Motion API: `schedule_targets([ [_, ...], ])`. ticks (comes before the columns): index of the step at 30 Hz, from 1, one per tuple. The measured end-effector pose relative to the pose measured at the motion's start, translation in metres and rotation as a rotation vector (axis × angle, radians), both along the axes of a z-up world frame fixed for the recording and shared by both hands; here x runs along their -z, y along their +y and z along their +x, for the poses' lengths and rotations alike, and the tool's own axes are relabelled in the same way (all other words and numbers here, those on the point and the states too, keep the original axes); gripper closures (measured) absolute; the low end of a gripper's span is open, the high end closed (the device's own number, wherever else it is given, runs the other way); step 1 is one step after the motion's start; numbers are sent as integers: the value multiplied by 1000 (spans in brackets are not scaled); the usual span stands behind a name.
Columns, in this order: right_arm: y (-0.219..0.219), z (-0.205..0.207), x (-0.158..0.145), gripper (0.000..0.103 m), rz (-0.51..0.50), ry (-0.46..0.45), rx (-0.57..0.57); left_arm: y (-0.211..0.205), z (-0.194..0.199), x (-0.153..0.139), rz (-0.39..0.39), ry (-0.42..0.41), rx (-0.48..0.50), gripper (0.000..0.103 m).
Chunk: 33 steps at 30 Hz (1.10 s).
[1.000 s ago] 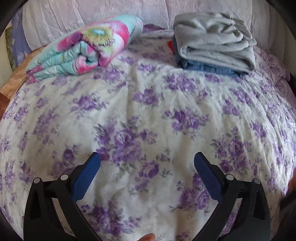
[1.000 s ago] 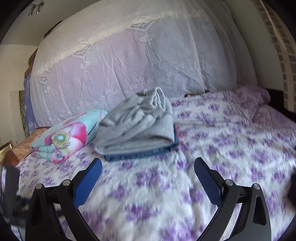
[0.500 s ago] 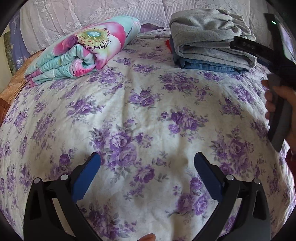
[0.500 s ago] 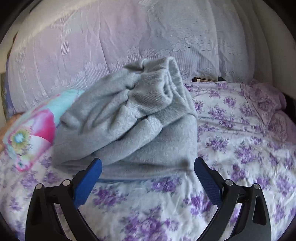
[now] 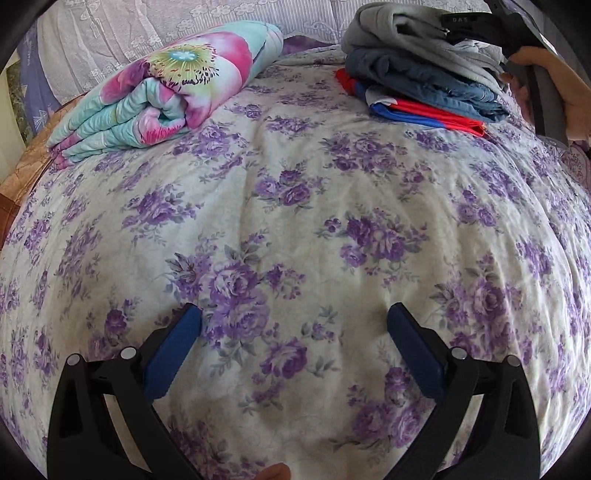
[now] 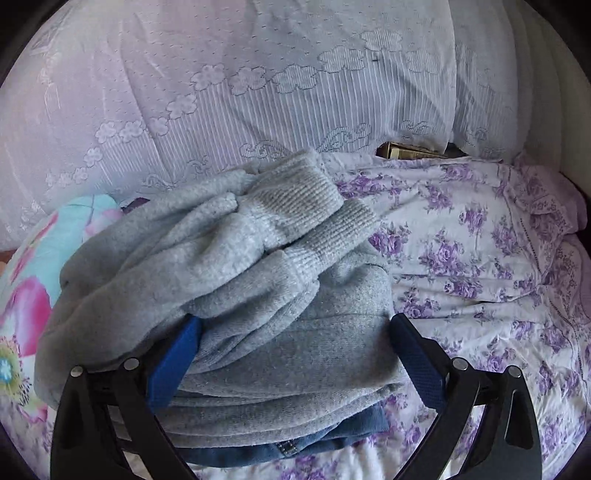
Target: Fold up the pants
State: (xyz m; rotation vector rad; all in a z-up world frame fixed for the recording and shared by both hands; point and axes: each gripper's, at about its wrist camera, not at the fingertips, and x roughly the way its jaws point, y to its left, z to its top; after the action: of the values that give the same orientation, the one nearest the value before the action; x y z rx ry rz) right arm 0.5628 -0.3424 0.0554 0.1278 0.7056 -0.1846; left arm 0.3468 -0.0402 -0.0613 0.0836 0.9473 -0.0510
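A pile of folded clothes lies at the back of the bed. On top are grey fleece pants (image 6: 258,295), also in the left wrist view (image 5: 413,33). Under them are blue jeans (image 5: 424,81), whose edge shows in the right wrist view (image 6: 280,448), and a red and blue garment (image 5: 424,110) at the bottom. My right gripper (image 6: 293,354) is open, its blue fingers (image 6: 173,365) on either side of the grey pants. My left gripper (image 5: 293,354) is open and empty, above the floral bedspread (image 5: 295,221).
A rolled quilt (image 5: 166,88) with pink flowers lies at the back left of the bed. A lace-covered headboard or pillows (image 6: 258,92) stand behind the pile. A purple floral pillow (image 6: 546,206) lies at the right.
My right gripper has moved forward onto the clothes pile, its fingers now around the grey pants. My left gripper has shifted a little closer to the bed; the red and blue garment now shows.
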Motion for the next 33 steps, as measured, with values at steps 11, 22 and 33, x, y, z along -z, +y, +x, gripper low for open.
schedule_targets([
  [11,17,-63,17,3,-147,-42,-161,-2,35,-42,-100,-30,-27,4],
  [22,-6,-63,-61,3,-153,-186,-141,-73,163,-92,-82,-61,-36,5],
  [33,-50,77,-20,3,65,74,100,-124,277,-114,109,-174,-69,4],
])
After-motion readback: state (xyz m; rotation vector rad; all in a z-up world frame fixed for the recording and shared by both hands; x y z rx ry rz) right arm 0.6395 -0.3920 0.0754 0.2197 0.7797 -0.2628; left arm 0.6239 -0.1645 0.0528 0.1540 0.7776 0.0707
